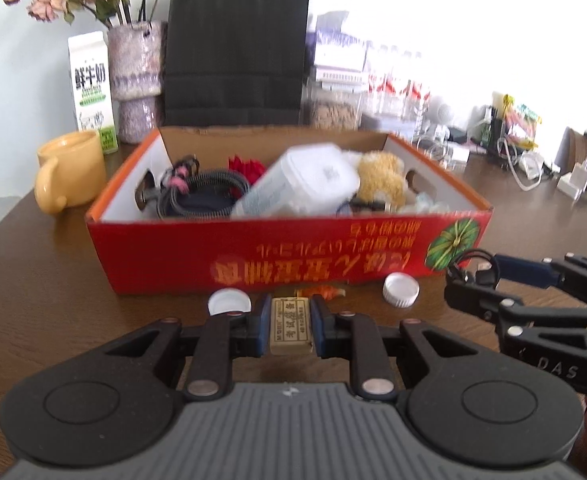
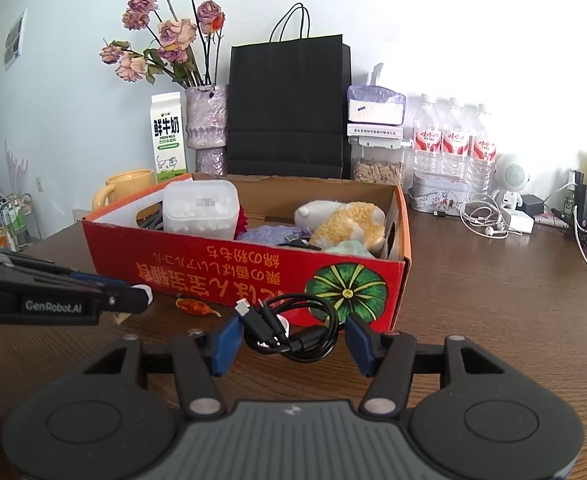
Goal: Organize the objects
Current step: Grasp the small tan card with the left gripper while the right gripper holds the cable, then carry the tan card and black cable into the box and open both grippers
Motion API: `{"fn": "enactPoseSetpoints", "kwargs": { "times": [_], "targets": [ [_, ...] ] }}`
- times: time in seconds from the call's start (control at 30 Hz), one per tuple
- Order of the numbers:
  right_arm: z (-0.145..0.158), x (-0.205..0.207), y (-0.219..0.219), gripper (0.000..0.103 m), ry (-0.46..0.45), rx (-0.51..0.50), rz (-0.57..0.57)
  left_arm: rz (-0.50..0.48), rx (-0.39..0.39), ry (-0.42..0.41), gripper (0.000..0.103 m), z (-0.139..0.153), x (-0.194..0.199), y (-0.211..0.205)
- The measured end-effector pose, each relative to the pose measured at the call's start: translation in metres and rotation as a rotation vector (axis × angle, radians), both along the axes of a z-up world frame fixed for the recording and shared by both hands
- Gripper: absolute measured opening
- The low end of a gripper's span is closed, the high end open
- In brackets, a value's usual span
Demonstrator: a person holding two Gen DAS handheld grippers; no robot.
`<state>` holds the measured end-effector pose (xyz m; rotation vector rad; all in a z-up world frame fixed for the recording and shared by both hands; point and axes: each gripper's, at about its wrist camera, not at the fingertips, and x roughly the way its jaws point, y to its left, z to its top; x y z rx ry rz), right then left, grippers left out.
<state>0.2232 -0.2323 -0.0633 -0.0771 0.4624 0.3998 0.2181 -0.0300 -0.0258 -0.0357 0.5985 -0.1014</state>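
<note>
Eraser block (image 1: 291,326), clenched in left tool (image 1: 291,330), long axis pointing far toward red box (image 1: 293,256) directly beyond; right tool (image 2: 291,338) grasping coiled cable (image 2: 293,330).

We cannot read the small print on the tan block (image 1: 291,326) in the left wrist view, and its lower end is hidden behind the gripper body. The red box (image 1: 253,256) is blurred there, so its upside-down yellow lettering smears, and the dark straps (image 1: 201,196) inside merge into one mass. The white cap (image 1: 229,302) is partly covered by a finger (image 1: 253,330). In the right wrist view the box's front wall hides the lower part of the plush toy (image 2: 349,224) and the clear tub (image 2: 201,210). The orange wrapper (image 2: 195,306) is too small to identify. The window side washes out to white, swallowing the bottles (image 2: 453,140)' tops.
</note>
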Motion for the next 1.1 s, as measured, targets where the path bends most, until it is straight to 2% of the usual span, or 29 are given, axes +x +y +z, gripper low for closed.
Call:
{"fn": "enactPoseSetpoints", "kwargs": {
  "times": [0.53,0.8,1.1],
  "targets": [
    [0.038,0.025,0.025,0.056,-0.090,0.016,0.035,0.024,-0.044,-0.170,0.022,0.055,0.011,0.018],
    [0.054,0.059,0.039,0.056,-0.112,0.023,0.031,0.032,-0.069,-0.213,0.022,0.069,0.041,0.022],
    [0.060,0.112,0.054,0.056,-0.104,0.046,0.015,0.061,-0.083,-0.220,0.022,0.069,0.090,0.023]
  ]
}}
